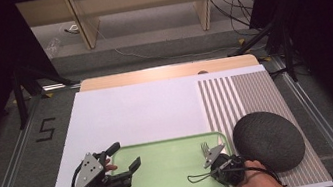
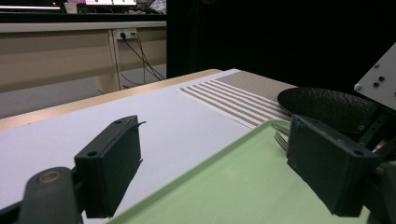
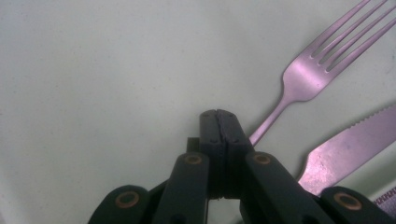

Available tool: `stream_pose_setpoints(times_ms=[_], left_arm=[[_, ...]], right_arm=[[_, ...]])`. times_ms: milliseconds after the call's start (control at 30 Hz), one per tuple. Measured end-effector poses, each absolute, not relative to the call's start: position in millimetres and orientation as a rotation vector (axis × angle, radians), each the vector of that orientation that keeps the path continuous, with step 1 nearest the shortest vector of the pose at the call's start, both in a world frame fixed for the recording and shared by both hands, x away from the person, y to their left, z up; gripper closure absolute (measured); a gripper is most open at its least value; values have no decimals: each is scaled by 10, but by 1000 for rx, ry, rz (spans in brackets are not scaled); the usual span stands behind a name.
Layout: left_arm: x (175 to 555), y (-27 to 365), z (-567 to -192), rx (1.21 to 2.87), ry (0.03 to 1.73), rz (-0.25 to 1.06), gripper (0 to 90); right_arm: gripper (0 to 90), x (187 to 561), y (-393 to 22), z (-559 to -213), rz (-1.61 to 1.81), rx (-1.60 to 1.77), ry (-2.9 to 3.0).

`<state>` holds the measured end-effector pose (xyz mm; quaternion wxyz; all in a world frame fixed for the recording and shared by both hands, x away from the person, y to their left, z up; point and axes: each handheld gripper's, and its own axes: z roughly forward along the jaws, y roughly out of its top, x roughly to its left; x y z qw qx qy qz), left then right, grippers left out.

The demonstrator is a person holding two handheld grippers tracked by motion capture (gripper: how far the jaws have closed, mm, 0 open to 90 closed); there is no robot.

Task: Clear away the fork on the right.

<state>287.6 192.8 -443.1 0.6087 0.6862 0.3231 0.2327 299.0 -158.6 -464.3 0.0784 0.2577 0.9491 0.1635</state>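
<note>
A green tray (image 1: 167, 174) lies at the table's near edge. On its right part rest a metal fork (image 1: 205, 146) and a knife (image 3: 348, 149), side by side. My right gripper (image 1: 216, 159) is low over the tray with its jaws pressed together. In the right gripper view that gripper (image 3: 218, 119) is shut, and the handle of the fork (image 3: 303, 77) runs under its right jaw; nothing shows between the pads. My left gripper (image 1: 125, 156) hovers over the tray's left part, jaws wide apart and empty. Its own view shows the left gripper (image 2: 219, 163) above green tray (image 2: 224, 186).
A dark grey round dome-shaped object (image 1: 269, 140) sits on a striped placemat (image 1: 235, 95) right of the tray. A white sheet (image 1: 132, 111) covers the table's middle and left. Beyond the far table edge are floor, cables and stand legs.
</note>
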Motion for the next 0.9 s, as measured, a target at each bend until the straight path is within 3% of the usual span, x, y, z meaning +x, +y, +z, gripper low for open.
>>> stream_pose_setpoints(times_ms=[767, 900], left_arm=[[2876, 1934, -4430, 1582, 747, 537, 176], [2876, 1933, -4429, 1583, 746, 538, 176]], right_arm=[[900, 3001, -1697, -4624, 477, 853, 2835], [849, 3013, -1727, -4602, 531, 880, 2833]])
